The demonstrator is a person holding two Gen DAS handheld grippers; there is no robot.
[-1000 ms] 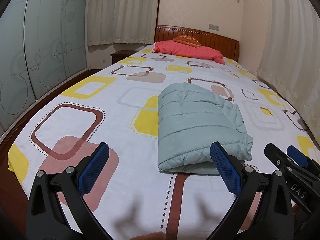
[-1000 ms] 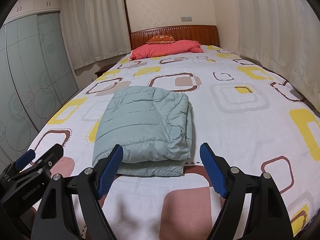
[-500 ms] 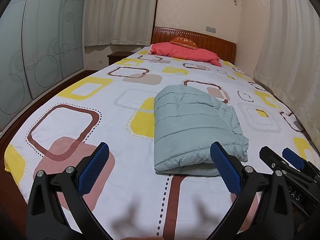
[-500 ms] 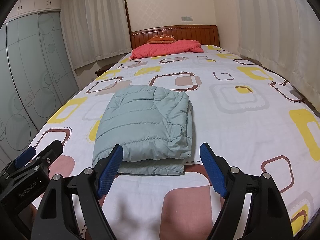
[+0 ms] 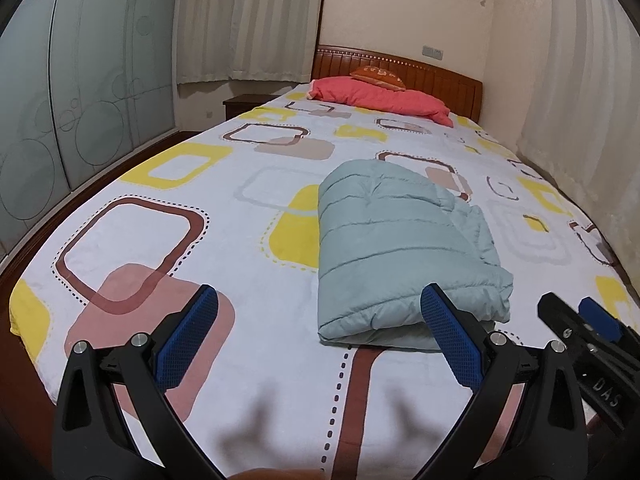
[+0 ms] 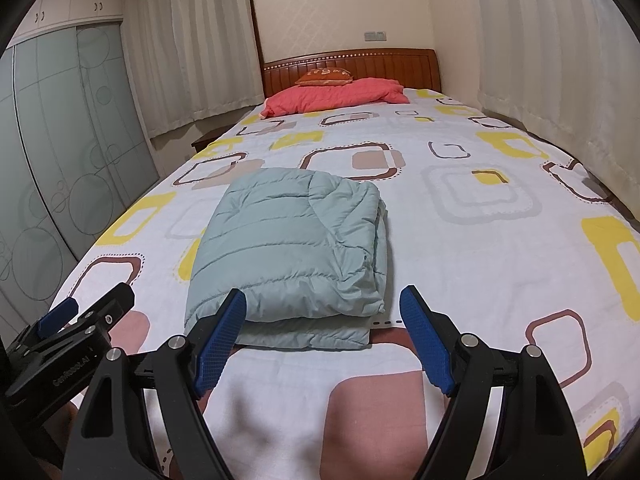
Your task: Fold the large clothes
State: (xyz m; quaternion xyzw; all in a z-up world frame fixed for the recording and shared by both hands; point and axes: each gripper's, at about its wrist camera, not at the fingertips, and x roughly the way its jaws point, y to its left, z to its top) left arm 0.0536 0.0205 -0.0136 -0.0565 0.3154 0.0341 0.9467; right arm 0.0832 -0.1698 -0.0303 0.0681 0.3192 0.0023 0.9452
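Observation:
A pale green quilted jacket (image 5: 396, 248) (image 6: 292, 248) lies folded into a thick rectangular bundle on the patterned bed sheet (image 5: 168, 236) (image 6: 480, 264). My left gripper (image 5: 320, 300) hovers open above the foot of the bed, short of the bundle and to its left, nothing between its blue pads. My right gripper (image 6: 324, 300) is open too, just in front of the bundle's near right corner and clear of it. Each gripper shows at the edge of the other's view: the right gripper (image 5: 576, 316) and the left gripper (image 6: 92, 304).
A red pillow (image 5: 380, 98) (image 6: 336, 94) and an orange cushion (image 6: 325, 76) lie by the wooden headboard (image 6: 396, 66). Frosted wardrobe doors (image 5: 60, 112) run along the left side, curtains (image 6: 560, 60) along the right. A nightstand (image 5: 244, 104) stands beside the bed.
The left wrist view has shifted slightly, the bed and jacket sliding a little in frame. The right view is unchanged. Both grippers stay open and the jacket has not moved.

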